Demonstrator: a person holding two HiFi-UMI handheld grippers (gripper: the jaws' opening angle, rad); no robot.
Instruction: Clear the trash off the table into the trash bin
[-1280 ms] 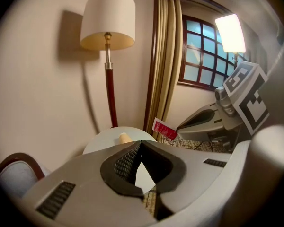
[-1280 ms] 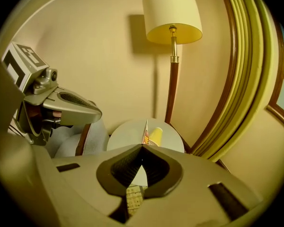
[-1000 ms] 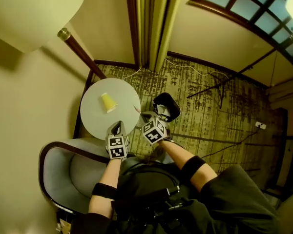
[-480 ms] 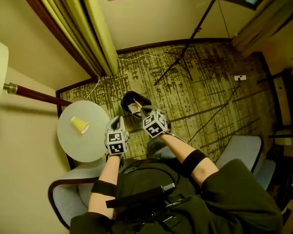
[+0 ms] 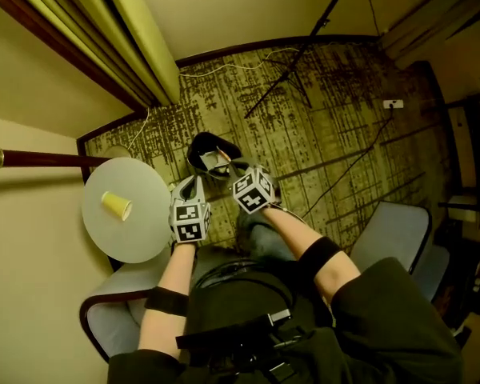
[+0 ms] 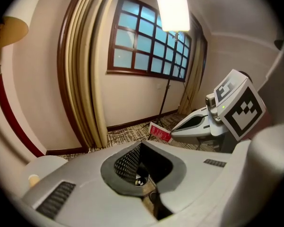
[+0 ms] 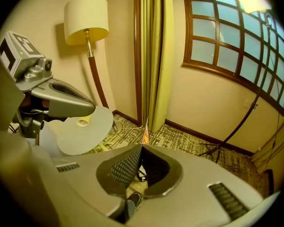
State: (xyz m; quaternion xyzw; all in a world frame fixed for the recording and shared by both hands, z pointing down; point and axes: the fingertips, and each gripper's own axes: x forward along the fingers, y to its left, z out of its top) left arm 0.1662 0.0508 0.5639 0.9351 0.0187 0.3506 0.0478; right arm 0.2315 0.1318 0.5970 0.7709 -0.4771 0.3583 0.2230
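A round pale table point(image 5: 136, 234) at the left bears a yellow paper cup point(image 5: 116, 205), which also shows as the cup point(image 7: 83, 122) in the right gripper view. The black trash bin point(image 5: 200, 149) stands on the carpet beside the table. My right gripper point(image 5: 228, 169) reaches over the bin's rim, shut on a thin red packet point(image 6: 160, 131), seen edge-on as the packet point(image 7: 145, 133). My left gripper point(image 5: 186, 186) hangs between table and bin, its jaws shut with nothing in them.
A floor lamp point(image 7: 86, 14) with a dark pole point(image 5: 40, 159) stands behind the table. A grey armchair point(image 5: 112, 314) is under me and a second chair point(image 5: 396, 230) stands at the right. Curtains point(image 5: 104, 22), a cable and a thin stand's legs point(image 5: 292, 82) cross the patterned carpet.
Both grippers have swung away from the table's edge to the bin, sinking a little. The right one carried the red packet with it. The cup has stayed on the table.
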